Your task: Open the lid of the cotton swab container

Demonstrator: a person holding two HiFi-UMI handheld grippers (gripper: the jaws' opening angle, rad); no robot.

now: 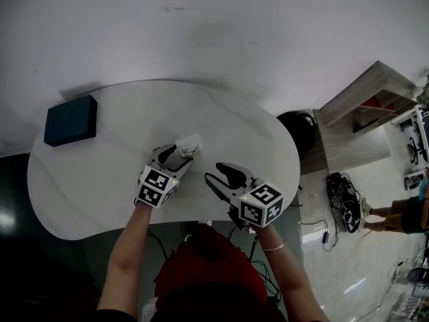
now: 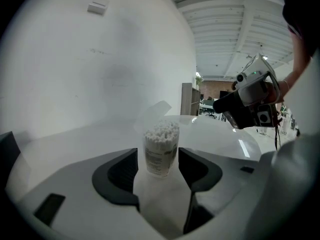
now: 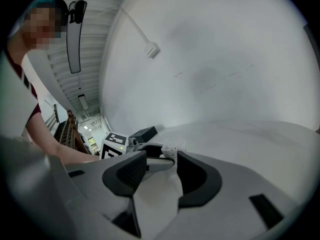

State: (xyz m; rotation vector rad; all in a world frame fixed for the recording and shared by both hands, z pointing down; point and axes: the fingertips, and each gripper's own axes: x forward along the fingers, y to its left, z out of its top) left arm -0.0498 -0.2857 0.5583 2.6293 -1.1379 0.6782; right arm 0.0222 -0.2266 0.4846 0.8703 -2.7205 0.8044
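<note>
two claws are at work. the left claw is closed on the container, with a pad close against each side of its clear wall, and holds it about upright near the middle of the table. the right claw has its jaws apart and nothing between them; it sits near the container but not touching, and points at the left claw. the lid is tipped up behind the mouth and the swabs show bare on top, so the opening step looks done or nearly done. the next move, i judge, calls for checking that the lid stays back, then easing the left jaws apart without toppling the light container.
</note>
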